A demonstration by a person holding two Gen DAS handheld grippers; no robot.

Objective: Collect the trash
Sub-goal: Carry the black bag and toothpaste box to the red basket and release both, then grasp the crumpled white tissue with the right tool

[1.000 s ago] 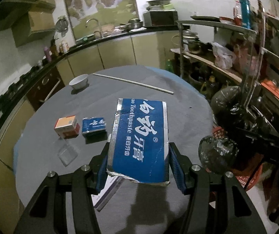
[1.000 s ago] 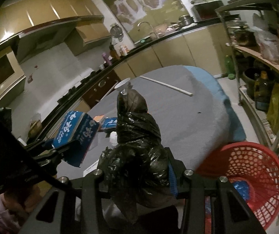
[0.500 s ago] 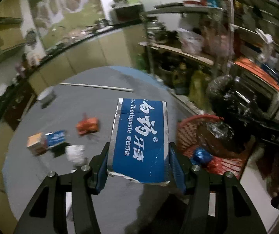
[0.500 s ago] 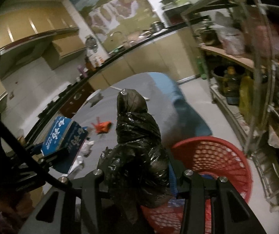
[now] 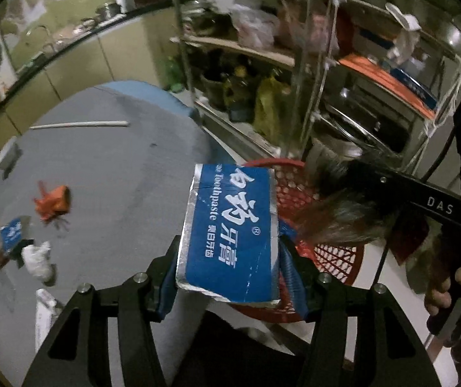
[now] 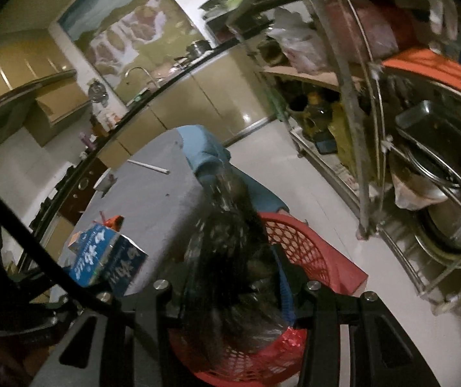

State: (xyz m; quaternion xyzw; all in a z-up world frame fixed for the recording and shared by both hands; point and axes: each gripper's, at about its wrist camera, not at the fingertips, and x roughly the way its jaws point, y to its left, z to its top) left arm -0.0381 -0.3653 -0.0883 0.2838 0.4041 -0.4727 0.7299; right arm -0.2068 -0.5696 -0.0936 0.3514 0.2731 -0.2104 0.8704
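Your left gripper [image 5: 228, 251] has the blue-and-silver cardboard toothpaste box [image 5: 230, 235] between its blue pads, and its jaws are opening. The box hangs over the near rim of the round red plastic lattice basket [image 5: 336, 258], which stands on the floor just beside the grey-covered round table [image 5: 117, 177].

Your right gripper [image 6: 230, 277] has the crumpled black plastic bag [image 6: 230, 258] between its fingers, jaws opening too. The bag is smeared with motion blur above the basket's mouth. What lies inside the basket is too hidden to tell.

On the table behind lie an orange crumpled wrapper [image 5: 53, 200], a small blue-and-orange carton [image 5: 4, 238], a white crumpled wad [image 5: 38, 258] and a long white stick [image 5: 78, 124].
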